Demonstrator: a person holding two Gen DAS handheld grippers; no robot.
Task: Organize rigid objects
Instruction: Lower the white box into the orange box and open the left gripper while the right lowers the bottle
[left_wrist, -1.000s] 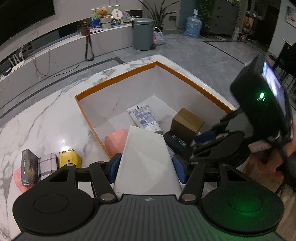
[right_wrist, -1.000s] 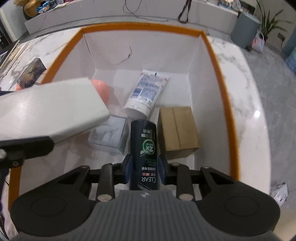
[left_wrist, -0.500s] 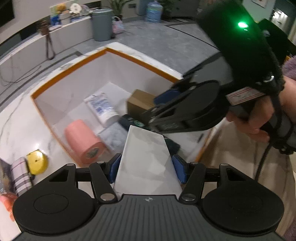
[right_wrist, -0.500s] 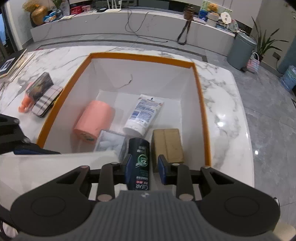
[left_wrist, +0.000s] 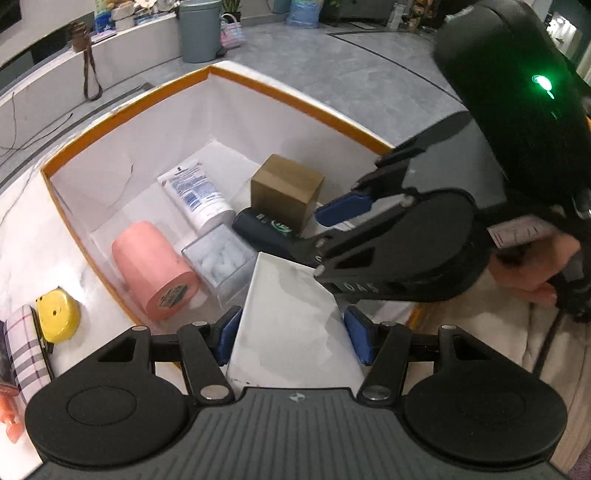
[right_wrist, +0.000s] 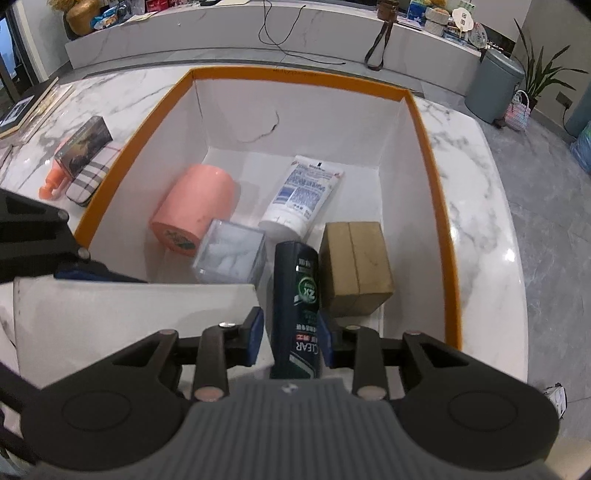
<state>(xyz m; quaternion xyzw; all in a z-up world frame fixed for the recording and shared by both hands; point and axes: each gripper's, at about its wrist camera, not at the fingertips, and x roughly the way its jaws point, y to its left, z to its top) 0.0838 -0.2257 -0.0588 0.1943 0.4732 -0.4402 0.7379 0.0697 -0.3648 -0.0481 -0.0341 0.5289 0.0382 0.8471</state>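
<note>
My left gripper (left_wrist: 293, 334) is shut on a flat white box (left_wrist: 291, 325), held at the near edge of the orange-rimmed white bin (left_wrist: 122, 110). The white box also shows in the right wrist view (right_wrist: 129, 317). My right gripper (right_wrist: 290, 334) stands around a dark CLEAR bottle (right_wrist: 295, 295) that rests in the bin (right_wrist: 432, 177); the left pad shows a small gap from it. The bottle also shows in the left wrist view (left_wrist: 264, 230). In the bin lie a pink roll (right_wrist: 195, 210), a clear box of cotton (right_wrist: 231, 258), a white tube (right_wrist: 301, 195) and a brown carton (right_wrist: 354, 266).
On the marble counter left of the bin lie a yellow tape measure (left_wrist: 59, 314), a plaid case (right_wrist: 90, 177), a dark small box (right_wrist: 83, 146) and an orange item (right_wrist: 53, 184). A grey bin (right_wrist: 493, 88) stands on the floor beyond.
The right gripper has lowered the bottle into the bin beside the carton and its jaws have eased apart. The left gripper with the white box has shifted slightly.
</note>
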